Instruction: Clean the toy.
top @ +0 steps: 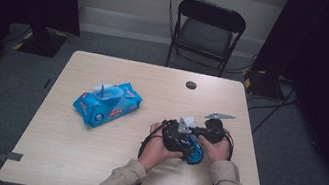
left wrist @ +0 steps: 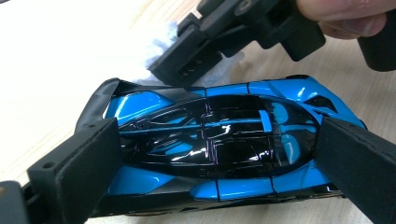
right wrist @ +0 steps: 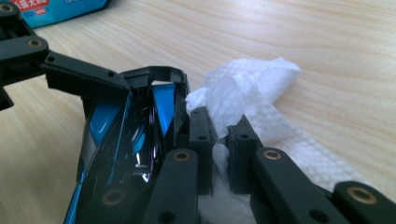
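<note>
Left gripper [left wrist: 215, 154] clamps the blue toy car [left wrist: 219, 140] while right gripper [right wrist: 219, 140] pinches a wipe [right wrist: 247, 93] beside it, so wiping seems barely begun.

Glossy blue-black toy car [left wrist: 219, 144], textured white paper wipe [right wrist: 247, 93], matt pale wood table [top: 91, 156].

We worked at a light wooden table [top: 90, 161] with a dark round cable hole [top: 191, 85] near its far edge. A blue pack of wet wipes [top: 107, 103] lay on its left half, a sheet poking from the open flap. A grey three-cornered plate [top: 220, 116] lay on the right half, near the far side.
</note>
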Demonstrator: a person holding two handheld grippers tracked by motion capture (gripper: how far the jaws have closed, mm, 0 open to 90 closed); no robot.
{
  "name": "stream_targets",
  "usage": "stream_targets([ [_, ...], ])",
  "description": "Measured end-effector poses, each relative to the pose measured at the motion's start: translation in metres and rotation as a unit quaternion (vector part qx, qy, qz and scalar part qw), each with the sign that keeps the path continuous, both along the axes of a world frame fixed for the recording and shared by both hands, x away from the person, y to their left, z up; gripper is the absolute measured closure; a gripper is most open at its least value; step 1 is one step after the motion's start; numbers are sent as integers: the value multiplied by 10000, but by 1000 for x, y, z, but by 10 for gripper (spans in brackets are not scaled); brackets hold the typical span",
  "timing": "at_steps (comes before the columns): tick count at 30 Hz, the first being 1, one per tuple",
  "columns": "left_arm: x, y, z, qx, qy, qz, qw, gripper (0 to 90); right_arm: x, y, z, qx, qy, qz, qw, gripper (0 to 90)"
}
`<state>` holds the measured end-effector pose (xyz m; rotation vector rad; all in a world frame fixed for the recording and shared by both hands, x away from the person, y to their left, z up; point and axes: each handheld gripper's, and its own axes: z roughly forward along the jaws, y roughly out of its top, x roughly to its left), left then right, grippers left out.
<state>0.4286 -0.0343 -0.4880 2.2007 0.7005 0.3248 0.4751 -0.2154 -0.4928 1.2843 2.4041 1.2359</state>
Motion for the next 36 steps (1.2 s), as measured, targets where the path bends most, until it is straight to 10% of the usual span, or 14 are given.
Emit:
stream_targets([
  [36, 0, 0, 2, 51, 34, 33, 10000, 21, -40, -57, 0, -82, 75, 255, 9996, 831],
])
